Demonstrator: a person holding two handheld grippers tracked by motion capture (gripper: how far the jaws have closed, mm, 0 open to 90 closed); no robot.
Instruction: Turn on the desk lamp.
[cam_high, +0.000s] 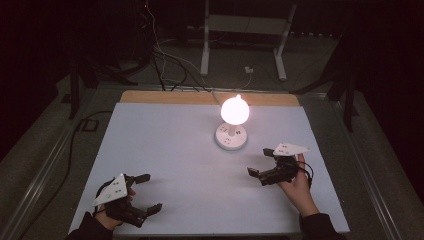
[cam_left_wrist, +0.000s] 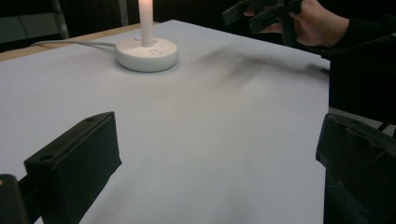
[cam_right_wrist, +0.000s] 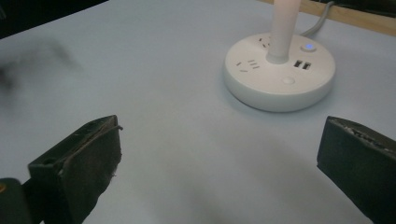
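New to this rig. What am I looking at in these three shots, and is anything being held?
There is no robot arm here: a person holds a two-jaw hand-held gripper in each hand. The high view looks down on the table from the person's side. The left hand-held gripper is near the front left corner, the right hand-held gripper at the right, nearer the lamp. The other two pictures come from cameras riding on each gripper, looking out between its own black jaws. On the pale sheet stands one thing: a lit lamp on a round white base with sockets, USB ports and a blue light, its cable running off the far edge. Both grippers are open, with nothing between the jaws.
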